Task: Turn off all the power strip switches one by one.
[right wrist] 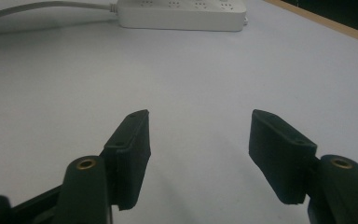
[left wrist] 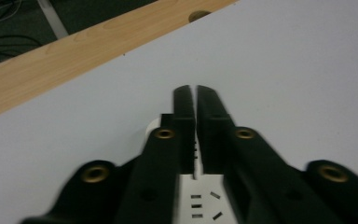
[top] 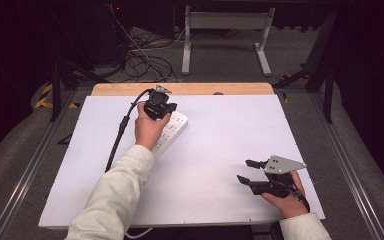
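A white power strip (top: 174, 129) lies on the white tabletop (top: 220, 135), left of the middle. My left gripper (top: 165, 111) hovers over the strip's far end. In the left gripper view its jaws (left wrist: 195, 88) stand almost together with a thin slit and nothing between them, and the strip's sockets (left wrist: 200, 200) show below. My right gripper (top: 243, 170) rests near the front right of the table, open and holding nothing. The right gripper view has its jaws (right wrist: 198, 126) wide apart over bare table, with the power strip (right wrist: 182, 14) and its grey cord (right wrist: 28, 9) far off.
A wooden strip (top: 190, 89) runs along the table's far edge. Behind the table a white metal frame (top: 225, 30) stands on the floor beside a tangle of cables (top: 140, 60). A white cord (top: 140, 232) hangs off the front edge.
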A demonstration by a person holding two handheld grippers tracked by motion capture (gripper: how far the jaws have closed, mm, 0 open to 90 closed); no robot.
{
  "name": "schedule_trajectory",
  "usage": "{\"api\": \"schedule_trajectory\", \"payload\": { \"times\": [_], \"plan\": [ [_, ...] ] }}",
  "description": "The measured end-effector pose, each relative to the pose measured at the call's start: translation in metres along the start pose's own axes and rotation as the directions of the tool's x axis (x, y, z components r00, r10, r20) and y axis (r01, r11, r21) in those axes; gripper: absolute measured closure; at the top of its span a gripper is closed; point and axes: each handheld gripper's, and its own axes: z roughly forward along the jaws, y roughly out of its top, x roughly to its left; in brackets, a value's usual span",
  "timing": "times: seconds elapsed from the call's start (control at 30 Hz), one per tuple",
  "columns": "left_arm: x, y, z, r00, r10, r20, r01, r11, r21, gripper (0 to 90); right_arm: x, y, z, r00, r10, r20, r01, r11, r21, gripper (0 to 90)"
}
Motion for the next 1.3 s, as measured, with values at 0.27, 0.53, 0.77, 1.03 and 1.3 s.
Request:
{"api": "schedule_trajectory", "payload": {
  "times": [0.27,0.53,0.77,1.03,1.3],
  "plan": [
    [-0.009,0.004,-0.022,0.9985,0.054,-0.001,-0.054,0.9983,-0.023,81.1,0.000,0.001,-0.001,1.0000,0.001,0.000,-0.001,1.0000,-0.008,39.5],
    [-0.014,0.005,-0.040,0.9965,0.075,0.038,-0.073,0.9960,-0.051,60.9,0.001,0.001,-0.001,1.0000,-0.001,0.001,0.001,1.0000,-0.007,39.5],
    [-0.026,0.002,-0.064,0.9895,0.124,0.074,-0.117,0.9884,-0.097,51.1,0.001,0.001,-0.001,1.0000,-0.001,0.000,0.001,0.9999,-0.011,39.2],
    [-0.037,-0.016,-0.102,0.9793,0.187,0.078,-0.172,0.9708,-0.167,41.1,0.002,0.002,-0.002,1.0000,-0.001,0.003,0.001,0.9999,-0.016,39.0],
    [-0.037,-0.047,-0.136,0.9776,0.197,0.075,-0.176,0.9581,-0.226,30.7,0.002,0.003,-0.003,0.9999,0.011,0.000,-0.011,0.9993,-0.035,37.9]
  ]
}}
